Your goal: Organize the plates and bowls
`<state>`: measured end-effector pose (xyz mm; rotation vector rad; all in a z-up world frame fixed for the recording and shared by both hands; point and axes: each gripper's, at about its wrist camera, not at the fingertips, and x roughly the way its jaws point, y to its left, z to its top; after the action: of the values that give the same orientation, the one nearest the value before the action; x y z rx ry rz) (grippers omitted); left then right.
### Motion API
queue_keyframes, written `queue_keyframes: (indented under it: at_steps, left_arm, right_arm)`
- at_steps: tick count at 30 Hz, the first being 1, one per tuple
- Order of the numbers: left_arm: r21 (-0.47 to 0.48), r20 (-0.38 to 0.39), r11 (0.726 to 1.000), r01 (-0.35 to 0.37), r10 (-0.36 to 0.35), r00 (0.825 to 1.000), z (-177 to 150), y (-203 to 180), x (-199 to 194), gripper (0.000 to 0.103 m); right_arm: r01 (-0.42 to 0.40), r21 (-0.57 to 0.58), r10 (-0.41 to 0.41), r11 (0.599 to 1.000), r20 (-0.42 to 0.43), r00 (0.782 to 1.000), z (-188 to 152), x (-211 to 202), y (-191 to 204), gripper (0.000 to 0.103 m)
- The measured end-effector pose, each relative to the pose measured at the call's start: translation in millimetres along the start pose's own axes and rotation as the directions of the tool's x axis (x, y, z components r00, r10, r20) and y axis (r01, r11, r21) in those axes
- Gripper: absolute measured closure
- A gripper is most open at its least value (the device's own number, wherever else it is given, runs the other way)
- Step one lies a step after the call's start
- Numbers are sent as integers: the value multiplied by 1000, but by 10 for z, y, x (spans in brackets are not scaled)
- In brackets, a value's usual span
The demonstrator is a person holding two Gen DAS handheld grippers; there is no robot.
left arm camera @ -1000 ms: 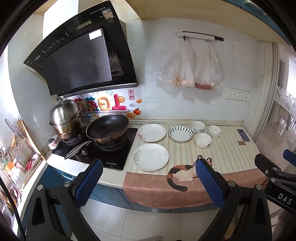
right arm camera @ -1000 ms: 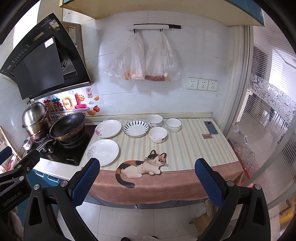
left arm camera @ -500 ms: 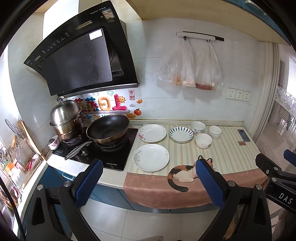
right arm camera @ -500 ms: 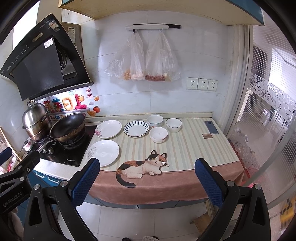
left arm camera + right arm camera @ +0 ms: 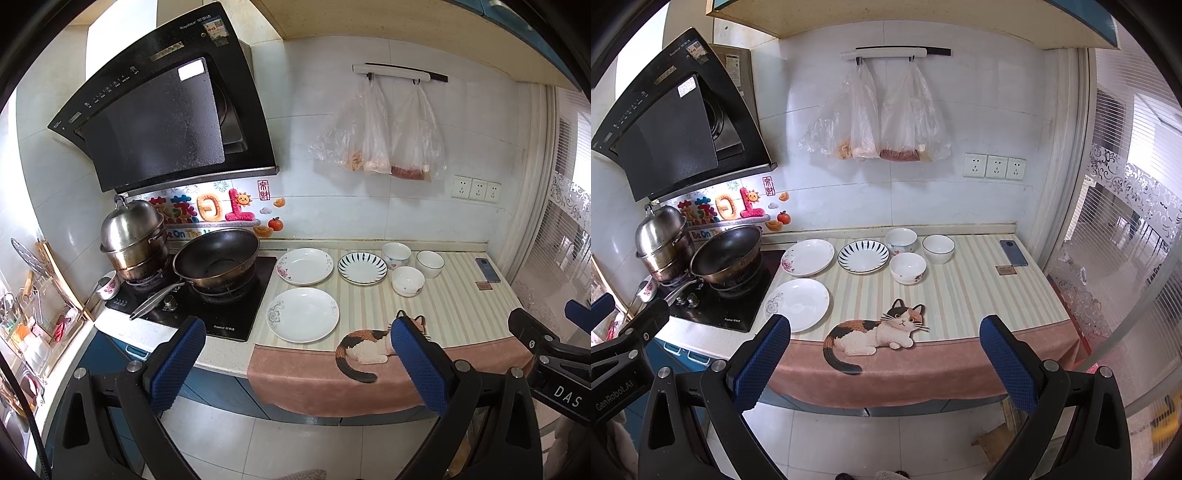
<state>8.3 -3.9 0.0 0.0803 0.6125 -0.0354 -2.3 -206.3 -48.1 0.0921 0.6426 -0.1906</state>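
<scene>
Three plates lie on the striped counter mat: a plain white plate (image 5: 303, 314) (image 5: 798, 304) at the front, a flower-edged plate (image 5: 305, 266) (image 5: 808, 257) behind it, and a blue-striped plate (image 5: 362, 267) (image 5: 863, 256) to its right. Three white bowls cluster further right: a patterned bowl (image 5: 396, 254) (image 5: 901, 240), a dark-rimmed bowl (image 5: 430, 263) (image 5: 938, 249) and a front bowl (image 5: 407, 280) (image 5: 908, 267). My left gripper (image 5: 295, 363) and right gripper (image 5: 884, 363) both hang open in front of the counter edge, well short of the dishes, with nothing between the fingers.
A black stove (image 5: 192, 299) with a wok (image 5: 216, 258) and a steel steamer pot (image 5: 133, 236) stands left of the plates. A phone (image 5: 1014, 253) and a small card (image 5: 1004, 270) lie at the counter's right end. Plastic bags (image 5: 875, 122) hang on the wall above.
Both views have shifted very slightly; the counter sits a touch nearer. Nothing on the counter has moved and both grippers stay open.
</scene>
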Motion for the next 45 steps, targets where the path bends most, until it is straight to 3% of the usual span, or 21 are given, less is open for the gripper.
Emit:
queue_keyframes:
  at_steps: [29,32,37,40,42,45]
  left_arm:
    - [33,7,999,34,-34,999,2,87,245,0]
    - [28,7,999,27,-27,1000,-55,219,473,0]
    - [15,-36,1000,0,0,999,-138,494,1018,0]
    - [3,-89,1000,-7,7,996,-165,634,1462,0]
    - [0,-174,1000,1,-1,985,-176,713,1888,0]
    - [-25,-242,1000,4,-10,970,-222,801,2353,0]
  right_arm:
    - [-9,37,9,999,7,1000,-60,106,20,0]
    - [-71,54,72,996,-6,997,-99,260,111,0]
    - [-120,111,135,987,-134,982,-252,834,289,0]
    - [-113,130,135,985,-184,974,-369,1258,369,0]
    - [-107,129,134,986,-223,965,-428,1569,434,0]
    - [-139,135,173,981,-285,943,-471,2069,503,0]
